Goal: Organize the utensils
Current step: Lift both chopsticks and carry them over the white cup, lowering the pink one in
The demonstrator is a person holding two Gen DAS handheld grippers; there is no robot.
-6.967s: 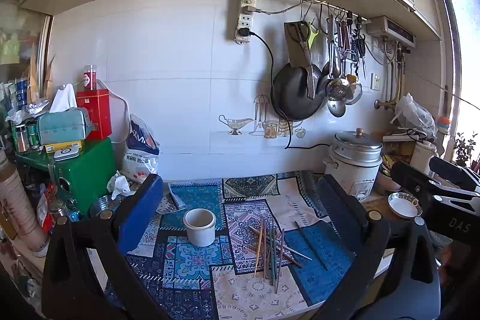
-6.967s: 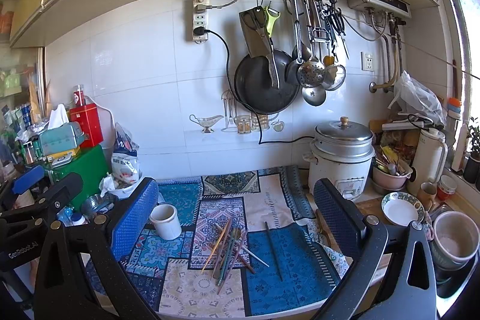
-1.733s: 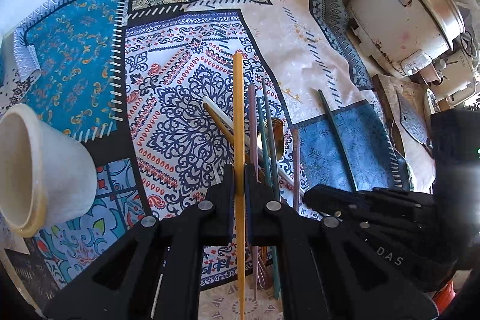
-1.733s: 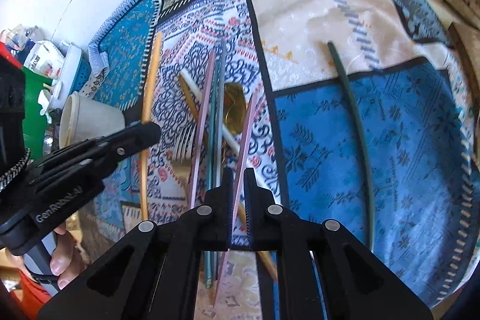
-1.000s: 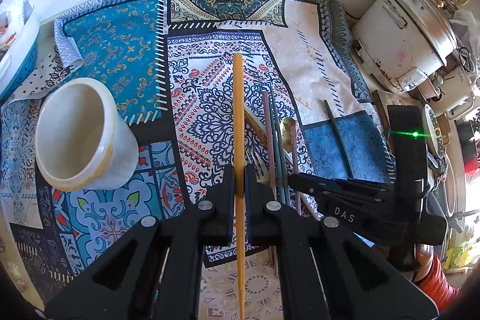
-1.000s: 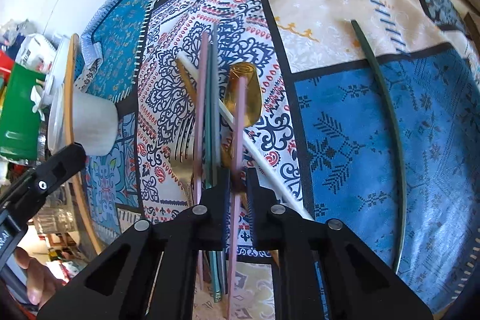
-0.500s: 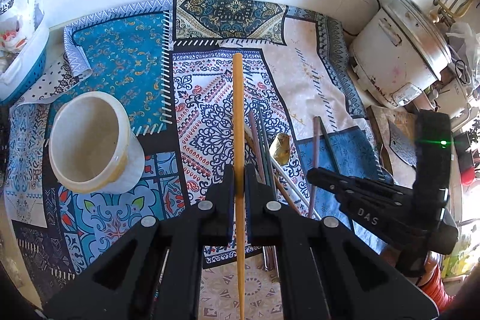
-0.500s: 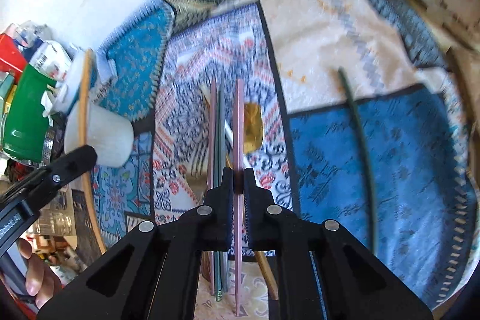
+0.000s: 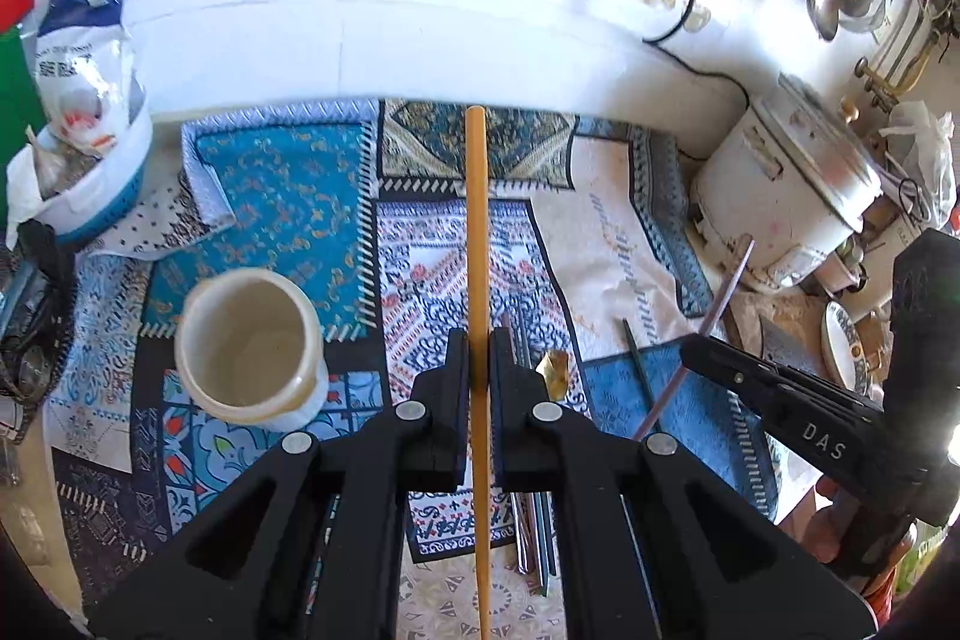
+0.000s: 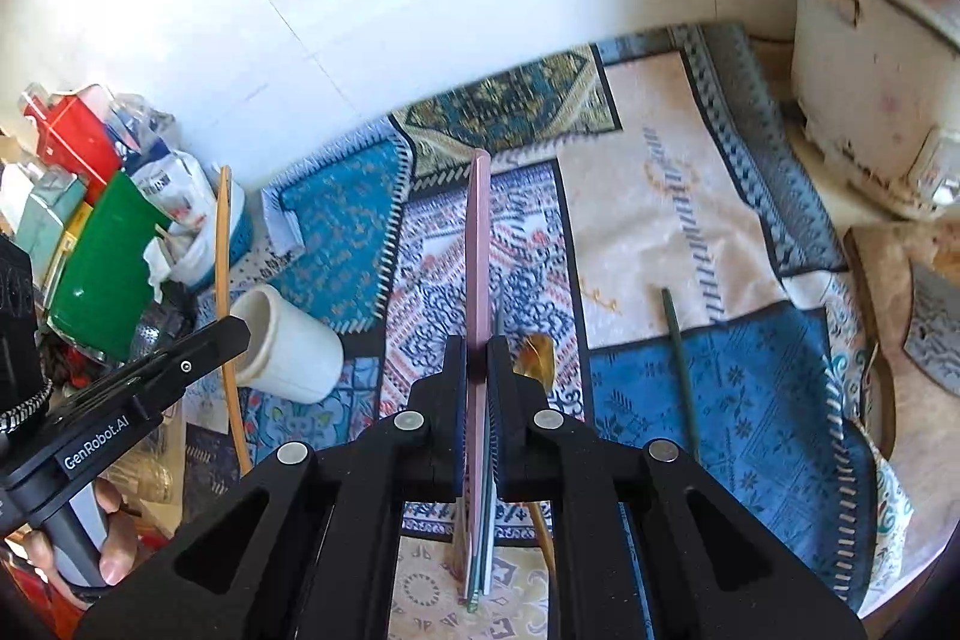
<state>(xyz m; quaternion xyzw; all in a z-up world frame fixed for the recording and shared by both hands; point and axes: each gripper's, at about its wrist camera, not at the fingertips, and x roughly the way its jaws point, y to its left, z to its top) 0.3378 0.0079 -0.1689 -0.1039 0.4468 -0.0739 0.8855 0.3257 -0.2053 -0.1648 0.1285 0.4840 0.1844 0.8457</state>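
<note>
My left gripper (image 9: 478, 352) is shut on a yellow chopstick (image 9: 476, 220) and holds it above the patterned cloth. A white cup (image 9: 249, 346) stands open just left of it. My right gripper (image 10: 477, 358) is shut on a pink chopstick (image 10: 479, 244), also lifted off the cloth; it shows in the left wrist view (image 9: 714, 316) too. Several more chopsticks (image 9: 534, 532) and a gold spoon (image 9: 555, 370) lie on the cloth below. A dark green chopstick (image 10: 678, 358) lies apart on the blue patch. The cup (image 10: 288, 346) also shows at left in the right wrist view.
A white rice cooker (image 9: 786, 196) stands at the right by the wall. A blue basket with bags (image 9: 84, 172) and a green box (image 10: 102, 268) crowd the left. A patterned plate (image 9: 840, 340) sits at the far right. The tiled wall is behind.
Both grippers have risen and tilted up from the cloth with their chopsticks. More of the wall is now in view, and the cup sits lower left of my left gripper.
</note>
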